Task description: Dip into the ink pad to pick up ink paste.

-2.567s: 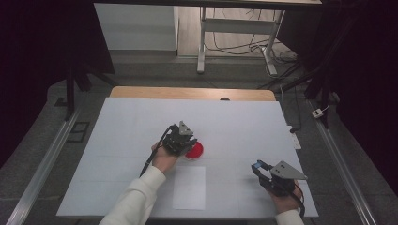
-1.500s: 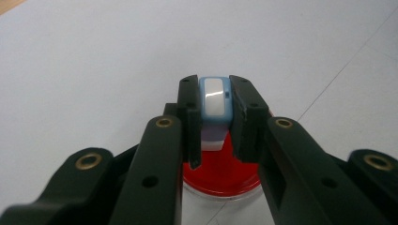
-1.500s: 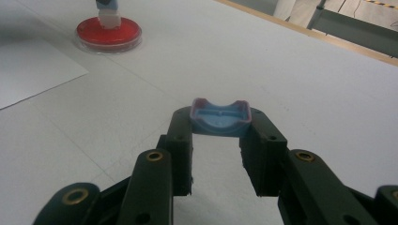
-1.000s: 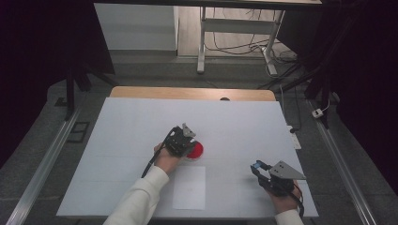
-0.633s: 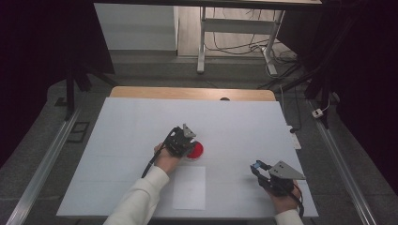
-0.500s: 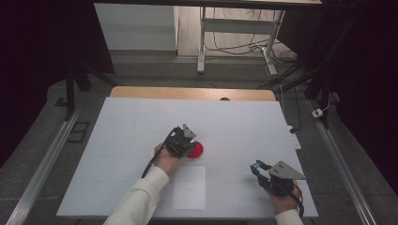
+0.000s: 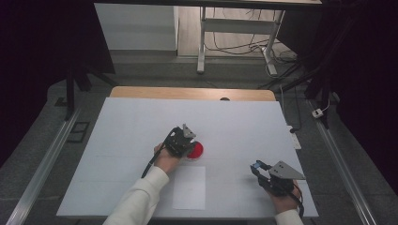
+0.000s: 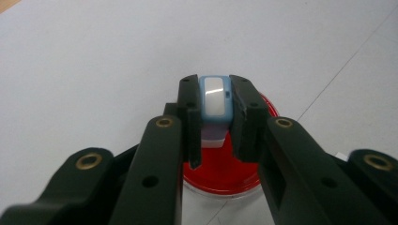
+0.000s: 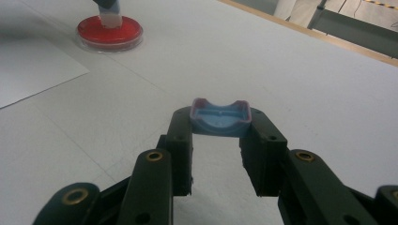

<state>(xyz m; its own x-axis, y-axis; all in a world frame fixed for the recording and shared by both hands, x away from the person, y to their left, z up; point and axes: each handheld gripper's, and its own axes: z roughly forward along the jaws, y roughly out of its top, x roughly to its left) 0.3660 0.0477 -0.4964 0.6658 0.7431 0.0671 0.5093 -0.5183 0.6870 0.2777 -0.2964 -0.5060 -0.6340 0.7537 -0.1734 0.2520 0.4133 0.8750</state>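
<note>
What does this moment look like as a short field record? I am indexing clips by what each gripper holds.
left gripper: shut on small blue-and-white block, held above the red dish
right gripper: shut on blue cap piece, above the table, apart from the dish
red dish: round, on the white table, beside the left gripper
paper sheet: flat on the table, near the front edge

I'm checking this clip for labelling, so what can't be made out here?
- High view: small blue and white block too small, covered by left gripper.
- Left gripper view: round red dish partly hidden by jaws.
- Right gripper view: blue cap in right gripper, underside hidden.
</note>
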